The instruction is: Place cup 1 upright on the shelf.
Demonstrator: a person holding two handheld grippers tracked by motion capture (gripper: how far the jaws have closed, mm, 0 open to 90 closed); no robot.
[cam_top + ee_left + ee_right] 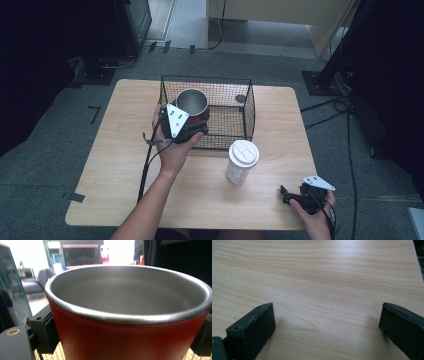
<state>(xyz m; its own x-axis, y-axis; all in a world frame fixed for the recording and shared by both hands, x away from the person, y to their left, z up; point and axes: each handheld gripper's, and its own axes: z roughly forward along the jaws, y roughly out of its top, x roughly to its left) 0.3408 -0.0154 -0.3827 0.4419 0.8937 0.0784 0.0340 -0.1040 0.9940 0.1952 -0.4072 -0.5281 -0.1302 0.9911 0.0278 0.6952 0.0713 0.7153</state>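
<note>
Red mug (192,104): one, steel-lined, upright, at near-left corner of wire basket (247,107), clamped in your left claw (192,131). Judged step: lowering it in; keep it level, clear of mesh, release once bottom rests. Lidded cup (242,161): one, on bench (125,165). Right claw (327,322): spread wide, grasping nothing, near bench's right corner.

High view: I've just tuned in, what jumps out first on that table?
The red metal cup, clamped in the left gripper and held at the near left corner of the black wire basket at mid-table. Next, a white lidded cup standing upright on the wooden table just in front of the basket. The right gripper sits at the near right edge, jaws wide apart with only bare wood between them.
</note>
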